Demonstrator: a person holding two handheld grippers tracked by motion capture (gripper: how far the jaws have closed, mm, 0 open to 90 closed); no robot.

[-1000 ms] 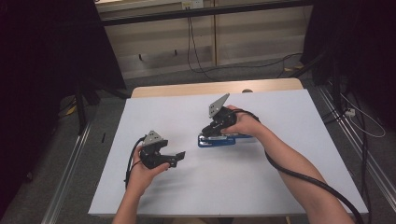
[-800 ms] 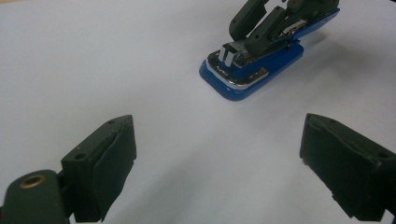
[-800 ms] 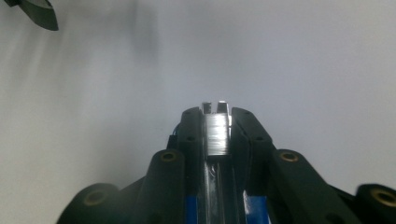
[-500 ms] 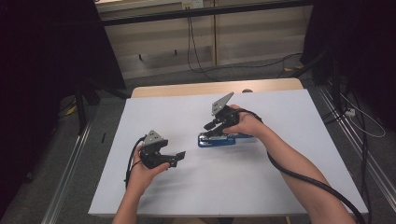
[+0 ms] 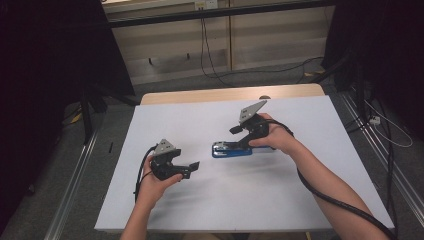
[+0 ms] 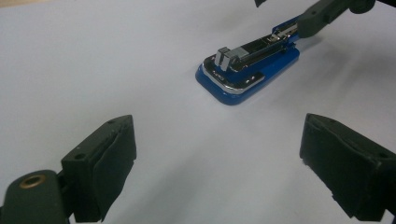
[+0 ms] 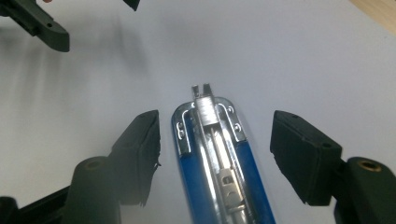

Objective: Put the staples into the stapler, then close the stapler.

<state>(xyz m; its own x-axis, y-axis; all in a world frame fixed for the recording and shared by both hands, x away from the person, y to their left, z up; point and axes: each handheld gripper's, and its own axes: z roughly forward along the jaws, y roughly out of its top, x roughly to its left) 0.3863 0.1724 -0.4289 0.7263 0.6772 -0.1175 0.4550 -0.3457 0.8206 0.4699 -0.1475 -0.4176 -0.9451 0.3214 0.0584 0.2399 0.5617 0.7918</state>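
My right tongs [image 7: 215,154] straddle the blue stapler [image 5: 231,149] lying mid-table [image 5: 320,200], jaws spread and not touching it. I should lower, centre on the body, then squeeze evenly. My left tongs [image 6: 219,168] hover released nearby. The stapler's rear end is cut off below my jaws.
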